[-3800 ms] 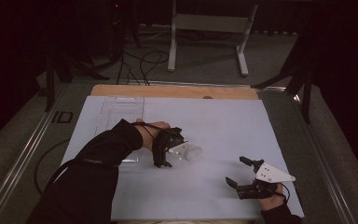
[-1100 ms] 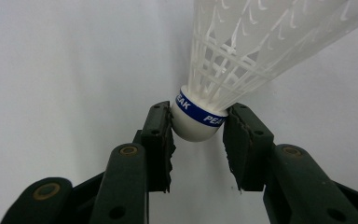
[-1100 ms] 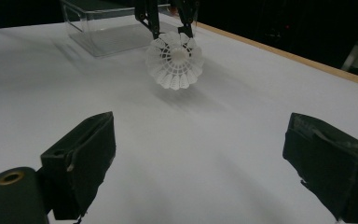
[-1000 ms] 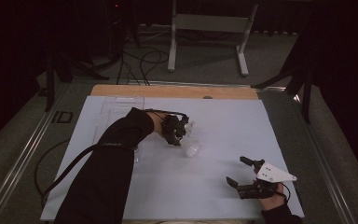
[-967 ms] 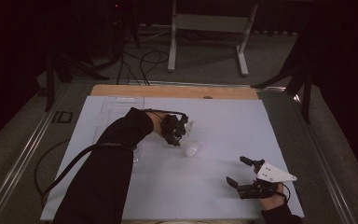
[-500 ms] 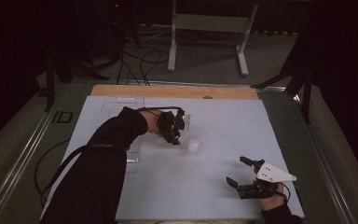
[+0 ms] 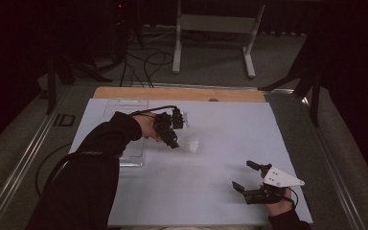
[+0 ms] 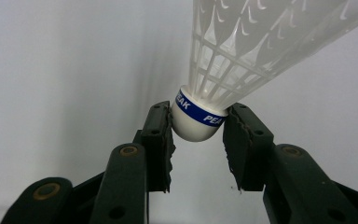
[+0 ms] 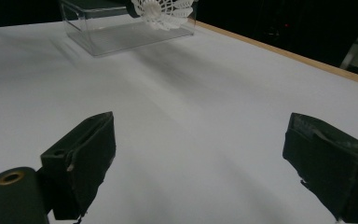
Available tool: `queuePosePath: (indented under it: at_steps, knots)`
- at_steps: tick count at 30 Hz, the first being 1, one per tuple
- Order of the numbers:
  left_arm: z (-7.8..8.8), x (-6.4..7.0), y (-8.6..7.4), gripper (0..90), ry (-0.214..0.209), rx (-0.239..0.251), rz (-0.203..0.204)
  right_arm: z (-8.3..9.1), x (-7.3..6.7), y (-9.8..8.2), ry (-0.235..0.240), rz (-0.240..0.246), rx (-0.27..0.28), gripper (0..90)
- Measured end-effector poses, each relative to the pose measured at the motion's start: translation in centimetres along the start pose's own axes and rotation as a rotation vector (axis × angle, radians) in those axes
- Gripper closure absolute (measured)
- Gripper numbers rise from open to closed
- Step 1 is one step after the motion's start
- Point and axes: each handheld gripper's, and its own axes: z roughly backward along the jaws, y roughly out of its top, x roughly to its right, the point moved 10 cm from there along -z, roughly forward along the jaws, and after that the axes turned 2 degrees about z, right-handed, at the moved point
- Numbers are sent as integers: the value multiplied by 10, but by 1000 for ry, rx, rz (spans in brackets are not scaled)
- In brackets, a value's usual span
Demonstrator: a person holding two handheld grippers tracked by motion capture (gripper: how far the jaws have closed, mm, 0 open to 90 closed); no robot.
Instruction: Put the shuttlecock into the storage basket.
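Two hand-held grippers are at work. Nearest, the right hand-held gripper (image 7: pixel 247 178) rests low on the white counter (image 7: pixel 230 139), jaws wide apart, holding nothing. Farther off, the left hand-held gripper (image 8: pixel 198 140) pinches the round cork of a shuttlecock (image 8: pixel 242 51), with its white skirt pointing away. It hangs in the air above the counter, just beside the clear box (image 9: pixel 121 28). I think the carrying step is on. Next, the shuttlecock likely goes into the box, so the left hand must line it up over the opening before letting go.
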Motion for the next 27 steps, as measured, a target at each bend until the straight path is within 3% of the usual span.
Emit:
queuePosePath:
  at_steps: [1,2,3,10,17,23,27]
  knots:
    - [3,-2,-2,632,10,-7,60,0,0,0,0,1,-1,97]
    - [3,-2,-2,632,10,-7,60,0,0,0,0,1,-1,97]
    - [6,-1,-3,632,-2,-2,91,0,0,0,-2,2,1,97]
    - [13,0,-10,632,7,-11,139,0,0,1,-3,5,3,97]
    - [28,-9,-21,632,46,-14,291,0,0,1,-6,5,2,97]
    - [44,-9,-29,632,62,16,317,1,0,1,-7,2,4,97]
    - [56,-11,-42,632,93,31,390,1,0,1,-8,0,1,97]
